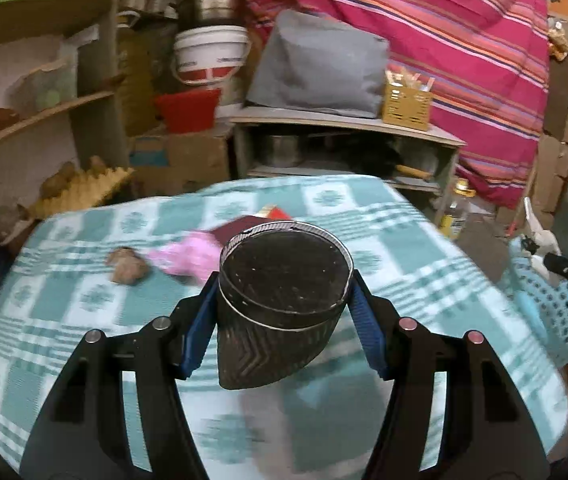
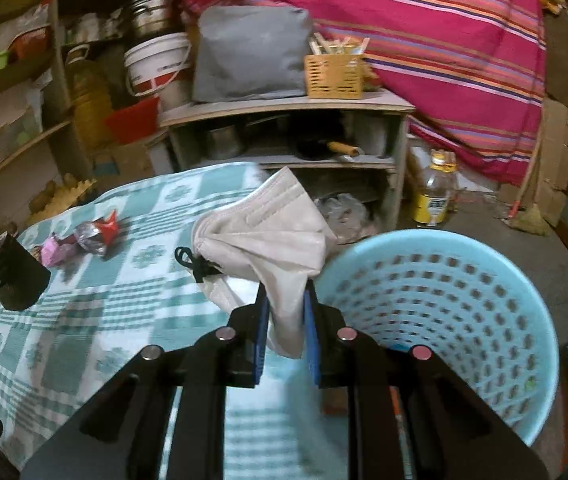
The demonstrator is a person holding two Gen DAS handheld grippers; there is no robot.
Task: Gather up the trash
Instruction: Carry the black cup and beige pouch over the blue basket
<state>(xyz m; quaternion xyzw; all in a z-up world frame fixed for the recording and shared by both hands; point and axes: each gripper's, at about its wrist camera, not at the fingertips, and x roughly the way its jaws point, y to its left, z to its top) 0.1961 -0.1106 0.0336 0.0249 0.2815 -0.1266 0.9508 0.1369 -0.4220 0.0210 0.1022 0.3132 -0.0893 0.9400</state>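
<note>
At lower centre, a black cup (image 1: 284, 304) and face mask (image 2: 271, 236) were clamped by the left gripper (image 1: 284, 320) and right gripper (image 2: 286, 336); release over the blue basket (image 2: 444, 248) was judged next.

Table (image 2: 95, 320) wearing teal-and-white checked cloth (image 1: 404, 280). Lying directly on cloth toward far side: pink wrapper (image 1: 181, 258), brown lump (image 1: 127, 266) just left of it, dark red packet (image 1: 243, 228) behind it, red carton (image 1: 273, 212) at far edge. In right view, crumpled foil wrapper (image 2: 97, 232) sitting beside pink one. Blue basket (image 2: 444, 300) standing at table's right edge; its footing hidden.
</note>
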